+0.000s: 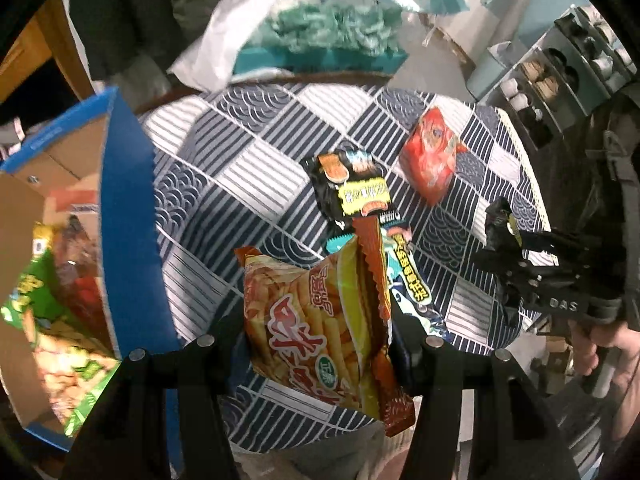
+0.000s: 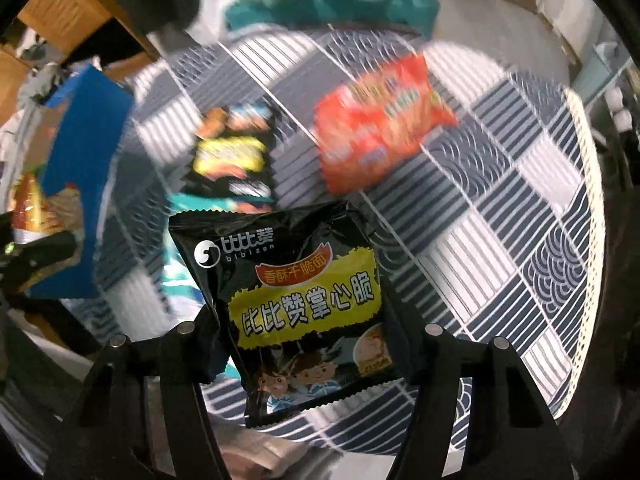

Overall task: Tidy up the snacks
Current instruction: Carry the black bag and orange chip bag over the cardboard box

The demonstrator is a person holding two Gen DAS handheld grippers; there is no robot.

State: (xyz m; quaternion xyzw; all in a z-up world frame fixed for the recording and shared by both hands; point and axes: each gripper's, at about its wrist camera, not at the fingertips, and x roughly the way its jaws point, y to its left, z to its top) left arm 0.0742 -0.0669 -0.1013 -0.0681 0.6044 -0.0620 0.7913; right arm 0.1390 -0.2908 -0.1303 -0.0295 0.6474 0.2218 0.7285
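Both your grippers are loaded. Your left gripper point(image 1: 316, 344) is clamped on the orange fries bag point(image 1: 316, 328), pinched near its lower half so the crimped top edge points away from you. Your right gripper point(image 2: 308, 336) is closed on a black bag point(image 2: 304, 292), gripped at the sides with the yellow label facing the camera. In the left view the right gripper point(image 1: 504, 240) shows side-on with that black bag point(image 1: 498, 224) pinched at its tip.

Both bags are held off the table point(image 1: 248, 152), which I'd read as mid-carry, not placing.

The blue box point(image 1: 128, 208) sits at the table's left edge, open top toward you. It already holds a green bag point(image 1: 48, 320) and some red packs. Judging by that, it's the drop target. Your left hand is the nearer one, so the fries bag likely goes in first.

Still on the cloth:
- a second black bag point(image 1: 352, 188), lying partly over a teal pack point(image 1: 412, 276)
- a red bag point(image 1: 432, 152), well apart, toward the right rim

The right view is motion-blurred for everything except the held bag, so don't trust it for positions.

Risk: the fries bag is wide and floppy. Tilt it edge-first over the blue wall or it may catch the rim.
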